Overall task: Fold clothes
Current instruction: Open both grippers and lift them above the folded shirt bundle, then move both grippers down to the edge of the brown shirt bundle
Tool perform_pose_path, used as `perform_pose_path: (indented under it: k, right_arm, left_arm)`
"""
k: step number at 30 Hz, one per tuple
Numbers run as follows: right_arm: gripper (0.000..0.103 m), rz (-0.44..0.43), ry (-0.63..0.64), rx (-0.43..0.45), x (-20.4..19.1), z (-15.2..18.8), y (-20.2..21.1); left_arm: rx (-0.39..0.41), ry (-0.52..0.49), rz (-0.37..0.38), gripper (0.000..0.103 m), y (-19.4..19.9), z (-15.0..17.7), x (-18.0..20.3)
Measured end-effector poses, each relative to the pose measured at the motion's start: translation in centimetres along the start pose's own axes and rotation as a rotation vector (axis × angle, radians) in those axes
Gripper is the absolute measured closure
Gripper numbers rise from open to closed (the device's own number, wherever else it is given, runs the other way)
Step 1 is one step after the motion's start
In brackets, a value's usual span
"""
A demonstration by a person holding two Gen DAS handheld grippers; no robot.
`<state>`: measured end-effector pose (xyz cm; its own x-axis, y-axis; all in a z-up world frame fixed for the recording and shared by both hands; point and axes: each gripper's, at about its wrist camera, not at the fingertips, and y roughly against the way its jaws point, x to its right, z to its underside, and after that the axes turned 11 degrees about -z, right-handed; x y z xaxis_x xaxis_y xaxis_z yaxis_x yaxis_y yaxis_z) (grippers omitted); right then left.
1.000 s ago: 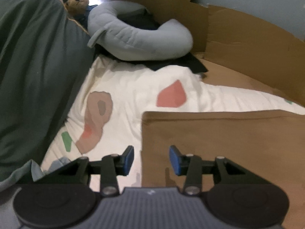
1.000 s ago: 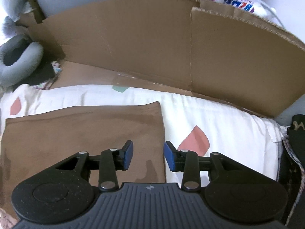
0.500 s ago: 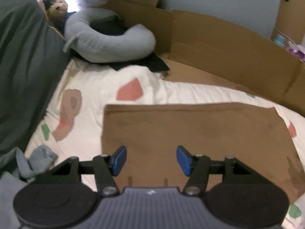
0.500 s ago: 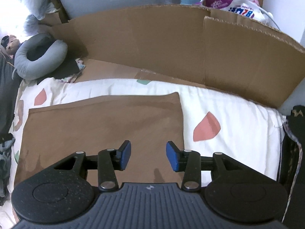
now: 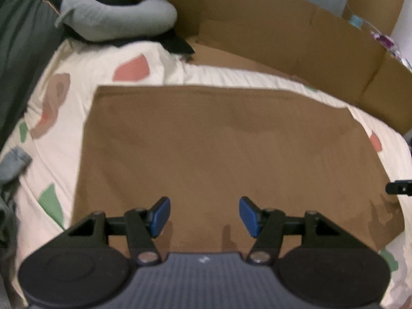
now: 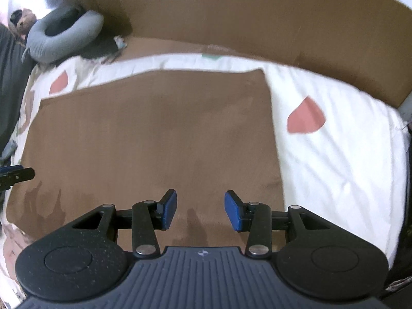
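Note:
A brown cloth (image 5: 219, 149) lies flat as a neat rectangle on the patterned white bedsheet (image 5: 64, 134). In the left wrist view my left gripper (image 5: 204, 217) hovers open above the cloth's near edge, nothing between its blue pads. The same brown cloth (image 6: 154, 134) fills the right wrist view, where my right gripper (image 6: 200, 211) is open over its near right part, also holding nothing. Darker blotches mark the cloth near its front corners. A tip of the other gripper (image 5: 399, 188) shows at the right edge of the left wrist view.
A grey U-shaped pillow (image 5: 116, 18) and a dark cloth lie at the back left. Cardboard walls (image 6: 257, 18) ring the far side of the bed. A dark green fabric mass (image 5: 15, 51) rises on the left. A small blue-grey garment (image 5: 13, 159) sits at the left edge.
Both grippers have pulled back and risen, so more of the brown cloth shows. The left gripper's jaws have spread wider. The cloth itself lies as before.

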<state>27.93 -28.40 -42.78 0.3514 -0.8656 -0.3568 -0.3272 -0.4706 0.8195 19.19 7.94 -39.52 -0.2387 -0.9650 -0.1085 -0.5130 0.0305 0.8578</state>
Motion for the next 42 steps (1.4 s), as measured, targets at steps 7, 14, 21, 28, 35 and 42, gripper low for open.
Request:
perform_pose_path:
  k: [7,14,21,28,35,42]
  right_arm:
    - [0.054,0.015,0.034,-0.037,0.6,3.3,-2.2]
    - [0.055,0.053,0.067,-0.021,1.6,6.1,-2.3]
    - [0.054,0.092,0.130,-0.011,2.0,7.8,-1.2]
    - [0.055,0.109,0.090,0.008,3.2,9.1,0.4]
    - [0.055,0.125,0.072,0.024,3.4,10.2,1.3]
    - [0.055,0.137,0.149,0.032,1.3,10.0,1.6]
  left_arm:
    - [-0.061,0.004,-0.019,0.040,-1.8,3.0,0.2]
    - [-0.104,0.002,-0.062,0.040,-2.7,5.6,-1.7]
    - [-0.117,0.006,-0.117,0.038,-2.2,6.9,-4.6]
    - [-0.104,0.046,-0.130,0.039,-0.7,7.6,-5.6]
    - [-0.030,0.017,-0.018,0.044,0.2,6.0,-1.3]
    - [-0.019,-0.063,0.155,0.063,0.6,6.1,4.5]
